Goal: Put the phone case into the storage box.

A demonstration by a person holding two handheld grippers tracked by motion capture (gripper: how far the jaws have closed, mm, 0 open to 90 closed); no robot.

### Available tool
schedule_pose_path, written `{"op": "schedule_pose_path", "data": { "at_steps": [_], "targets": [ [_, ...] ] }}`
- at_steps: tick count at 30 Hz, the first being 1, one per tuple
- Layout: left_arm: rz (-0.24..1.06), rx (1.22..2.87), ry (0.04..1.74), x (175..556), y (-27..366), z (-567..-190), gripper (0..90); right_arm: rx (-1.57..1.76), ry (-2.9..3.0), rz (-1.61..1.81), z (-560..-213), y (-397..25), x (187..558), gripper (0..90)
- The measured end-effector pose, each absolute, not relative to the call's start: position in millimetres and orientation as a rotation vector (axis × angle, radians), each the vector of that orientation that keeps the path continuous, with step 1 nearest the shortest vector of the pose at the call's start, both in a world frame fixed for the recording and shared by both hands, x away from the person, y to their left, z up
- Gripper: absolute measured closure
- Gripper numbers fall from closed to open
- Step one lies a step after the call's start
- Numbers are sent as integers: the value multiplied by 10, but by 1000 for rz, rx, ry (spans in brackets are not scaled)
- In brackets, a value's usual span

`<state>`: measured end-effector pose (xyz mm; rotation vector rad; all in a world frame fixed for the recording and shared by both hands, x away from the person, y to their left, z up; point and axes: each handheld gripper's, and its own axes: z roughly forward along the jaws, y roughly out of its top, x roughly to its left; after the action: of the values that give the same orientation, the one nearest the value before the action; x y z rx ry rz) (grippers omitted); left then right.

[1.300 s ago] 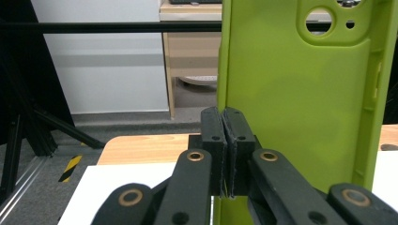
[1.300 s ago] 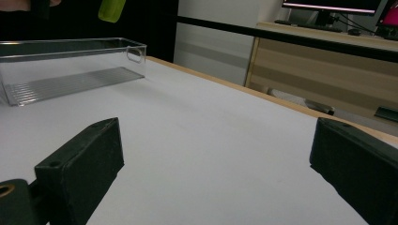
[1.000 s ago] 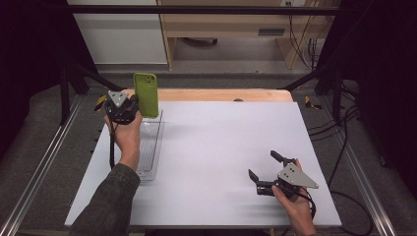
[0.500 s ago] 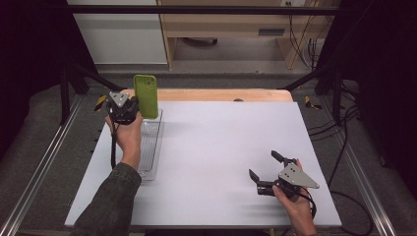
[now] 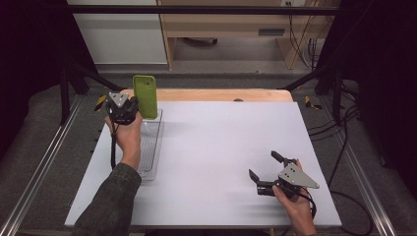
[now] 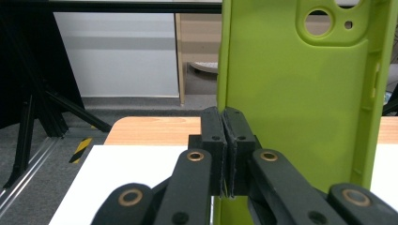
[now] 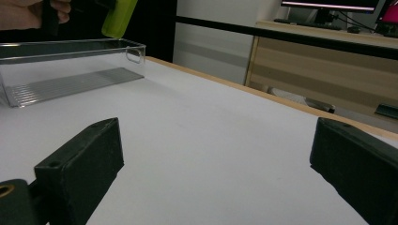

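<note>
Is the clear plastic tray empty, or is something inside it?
Empty: the clear plastic tray shows only its bare ribbed floor; the green phone case is held above it.

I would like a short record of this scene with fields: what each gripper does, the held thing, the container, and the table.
left gripper: jaws shut on the edge of the green phone case, held above the far end of the tray
green phone case: upright, inner side with the camera cut-out facing the left gripper's camera
clear plastic tray: long, on the left part of the table, nothing seen inside
right gripper: jaws wide open, holding nothing, low over the near right part of the table
table: white top with a wooden far edge
</note>
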<state>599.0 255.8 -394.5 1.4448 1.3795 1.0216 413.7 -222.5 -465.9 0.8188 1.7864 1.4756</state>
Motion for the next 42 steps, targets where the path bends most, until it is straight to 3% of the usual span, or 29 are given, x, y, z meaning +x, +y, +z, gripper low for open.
{"op": "schedule_pose_path", "data": {
  "at_steps": [42],
  "targets": [
    [1003, 1463, 1427, 6044, 2605, -4077, 874, 824, 1790, 1488, -4660, -2231, 4141, 30]
  ]
}}
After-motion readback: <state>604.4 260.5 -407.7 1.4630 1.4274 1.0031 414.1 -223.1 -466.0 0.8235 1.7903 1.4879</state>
